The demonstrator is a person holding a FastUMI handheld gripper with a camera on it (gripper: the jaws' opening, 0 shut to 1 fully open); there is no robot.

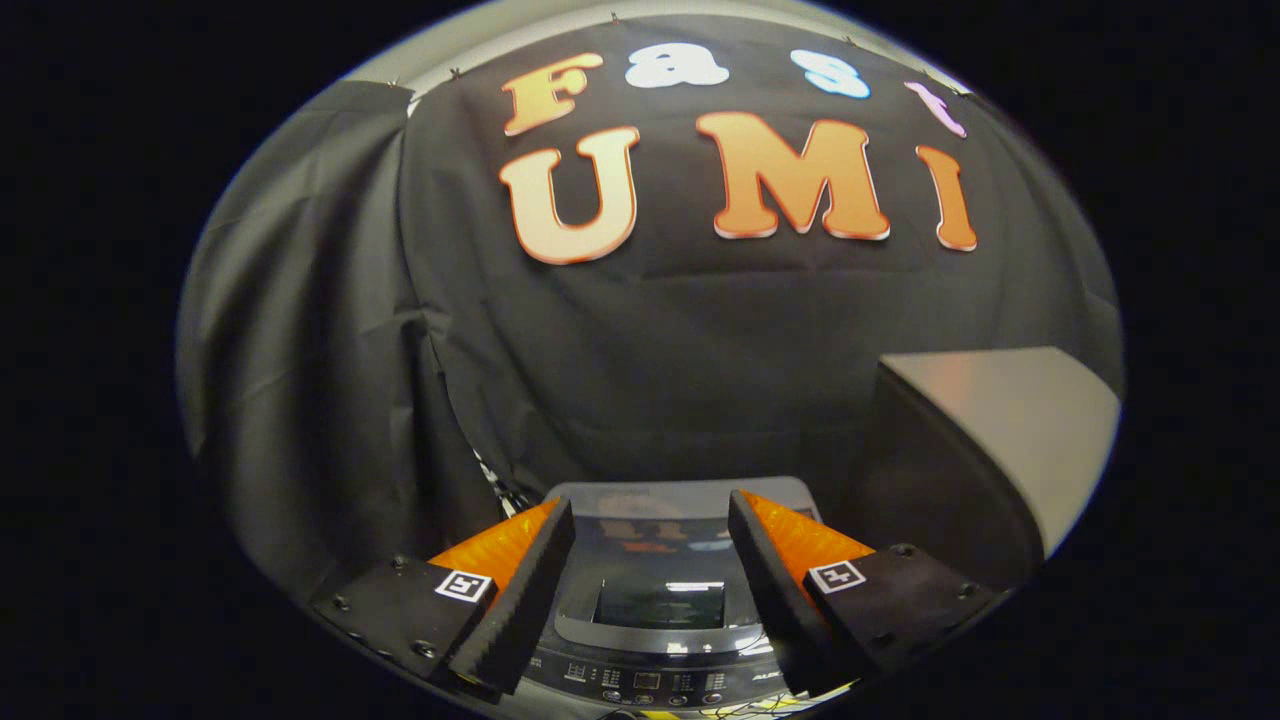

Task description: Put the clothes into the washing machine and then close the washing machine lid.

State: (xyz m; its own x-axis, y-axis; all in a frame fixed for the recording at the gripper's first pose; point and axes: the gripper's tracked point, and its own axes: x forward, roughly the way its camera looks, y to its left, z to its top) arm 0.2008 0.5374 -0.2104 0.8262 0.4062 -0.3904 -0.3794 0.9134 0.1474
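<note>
Claw (pixel 650 590) is sitting spread wide, its two black foam-padded fingers (pixel 520 600) with orange backs holding nothing, gap between them open. Each finger base is carrying a small white square marker.

Directly below and between the fingers, the grey top-loading washing machine (pixel 650 640) is showing. Its dark control panel (pixel 645 682) with small buttons and a display is lying nearest, just under the fingertips. Just beyond the panel, the glossy grey washing machine lid (pixel 660 540) with a dark window is lying flat and shut over the tub, reflecting the coloured shapes from the wall. Tub contents are hidden under the lid; cannot tell whether clothes are inside.

To the right, beyond the right finger, a tall box with a pale grey top and dark sides (pixel 990 420) is standing just beside the machine. What it holds cannot be told.

Farthest back, the black cloth booth wall (pixel 650 340) is hanging in folds behind the machine, wrapping round to the left side.
</note>
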